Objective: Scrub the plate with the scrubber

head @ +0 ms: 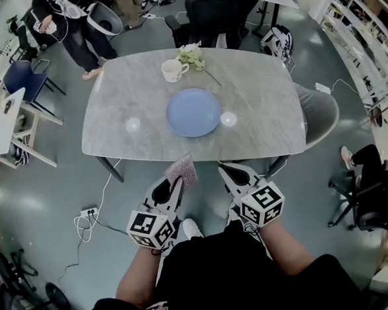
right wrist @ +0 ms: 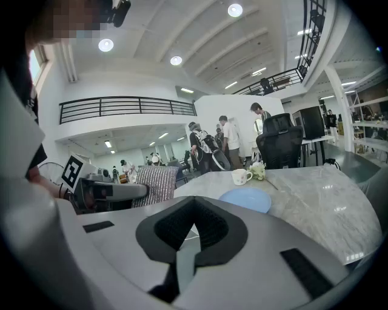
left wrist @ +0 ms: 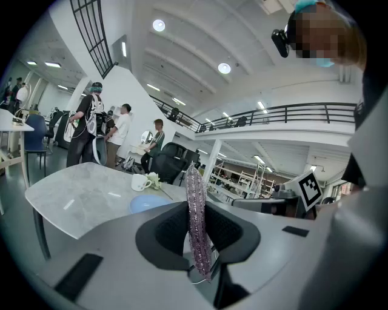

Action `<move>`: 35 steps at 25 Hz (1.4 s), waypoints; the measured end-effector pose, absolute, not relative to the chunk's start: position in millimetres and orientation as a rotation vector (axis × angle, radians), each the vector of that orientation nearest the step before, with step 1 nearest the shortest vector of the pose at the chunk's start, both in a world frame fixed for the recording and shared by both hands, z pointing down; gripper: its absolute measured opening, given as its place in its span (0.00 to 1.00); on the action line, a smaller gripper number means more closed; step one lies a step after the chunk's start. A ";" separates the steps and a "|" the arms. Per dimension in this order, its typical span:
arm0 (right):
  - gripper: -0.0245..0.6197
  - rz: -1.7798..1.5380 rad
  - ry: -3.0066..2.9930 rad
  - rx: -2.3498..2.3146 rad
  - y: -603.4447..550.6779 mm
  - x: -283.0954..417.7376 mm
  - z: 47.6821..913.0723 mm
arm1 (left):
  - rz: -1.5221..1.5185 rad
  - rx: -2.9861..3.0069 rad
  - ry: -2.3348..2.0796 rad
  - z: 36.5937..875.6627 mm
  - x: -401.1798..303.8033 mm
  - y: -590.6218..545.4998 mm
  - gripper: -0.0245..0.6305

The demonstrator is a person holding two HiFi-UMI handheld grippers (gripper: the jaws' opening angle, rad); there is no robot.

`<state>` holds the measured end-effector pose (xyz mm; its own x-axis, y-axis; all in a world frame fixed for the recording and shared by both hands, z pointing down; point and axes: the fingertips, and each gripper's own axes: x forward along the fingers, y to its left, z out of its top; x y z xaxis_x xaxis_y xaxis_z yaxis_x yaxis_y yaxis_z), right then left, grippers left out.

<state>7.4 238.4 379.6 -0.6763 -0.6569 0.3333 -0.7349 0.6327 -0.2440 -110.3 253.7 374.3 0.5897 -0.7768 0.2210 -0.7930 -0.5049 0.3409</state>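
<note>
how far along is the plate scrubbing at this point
Done: the scrubber is picked up, clamped upright in the left gripper jaws. In hand: both grippers sit short of the table near edge; the right gripper is shut and empty. Left: all the work on the blue plate, which lies mid-table with nothing touching it, so reaching it and scrubbing haven't started.

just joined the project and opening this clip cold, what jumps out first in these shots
A light blue plate sits at the middle of the grey marble table, with a white cup and a flower sprig behind it. Near the table's front edge, the left gripper pinches a glittery mauve scrubber. The right gripper beside it is shut and empty.
</note>
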 end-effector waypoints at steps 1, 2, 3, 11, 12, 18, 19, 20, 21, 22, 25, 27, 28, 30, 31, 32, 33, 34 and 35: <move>0.06 0.537 -2.641 1.141 238.2 7.5 380.2 | 0.053 2.415 -1.260 374.8 -110.3 253.5 0.16; 0.06 0.538 -2.640 1.140 238.1 7.5 380.8 | 0.052 2.414 -1.260 375.1 -110.2 253.3 0.16; 0.06 0.539 -2.640 1.139 238.1 7.5 381.1 | 0.051 2.413 -1.261 375.3 -110.3 253.4 0.16; 0.06 0.551 -2.663 1.158 236.6 6.8 379.2 | 0.044 2.406 -1.265 377.7 -114.6 255.3 0.16; 0.06 0.551 -2.662 1.161 235.7 6.5 378.5 | 0.042 2.405 -1.266 377.2 -115.8 254.9 0.16; 0.06 0.535 -2.653 1.175 232.9 0.8 377.0 | 0.031 2.407 -1.253 377.9 -123.3 255.3 0.16; 0.06 0.529 -2.650 1.180 233.1 -0.4 376.6 | 0.030 2.410 -1.247 378.2 -124.5 255.8 0.16; 0.06 0.524 -2.647 1.186 233.0 -1.8 376.0 | 0.029 2.414 -1.241 378.2 -126.1 256.1 0.16; 0.06 0.519 -2.644 1.194 232.6 -3.5 375.2 | 0.028 2.417 -1.234 377.8 -128.2 256.0 0.16; 0.06 0.516 -2.640 1.204 231.8 -5.5 374.4 | 0.028 2.421 -1.228 377.3 -130.8 255.7 0.16; 0.06 0.517 -2.629 1.238 227.7 -11.4 372.8 | 0.033 2.429 -1.208 376.5 -139.4 255.0 0.16; 0.06 0.514 -2.622 1.261 224.0 -13.3 372.4 | 0.036 2.439 -1.191 376.9 -143.0 254.2 0.16; 0.06 0.512 -2.618 1.272 222.2 -13.5 372.5 | 0.038 2.444 -1.184 377.4 -144.1 253.7 0.16; 0.06 0.510 -2.613 1.287 219.1 -13.1 372.7 | 0.041 2.451 -1.179 378.8 -146.3 252.1 0.16; 0.06 0.510 -2.611 1.290 217.3 -12.9 372.7 | 0.041 2.450 -1.181 379.1 -147.3 250.6 0.16; 0.06 0.510 -2.610 1.291 215.0 -12.6 372.6 | 0.038 2.447 -1.185 379.1 -148.1 248.5 0.16; 0.06 0.508 -2.609 1.290 211.8 -11.9 372.4 | 0.034 2.443 -1.189 378.5 -148.3 245.8 0.16; 0.06 0.506 -2.608 1.287 207.6 -10.8 372.3 | 0.030 2.440 -1.194 377.8 -147.7 242.7 0.16; 0.06 0.505 -2.608 1.285 202.5 -9.3 372.5 | 0.028 2.437 -1.198 377.1 -146.4 239.3 0.16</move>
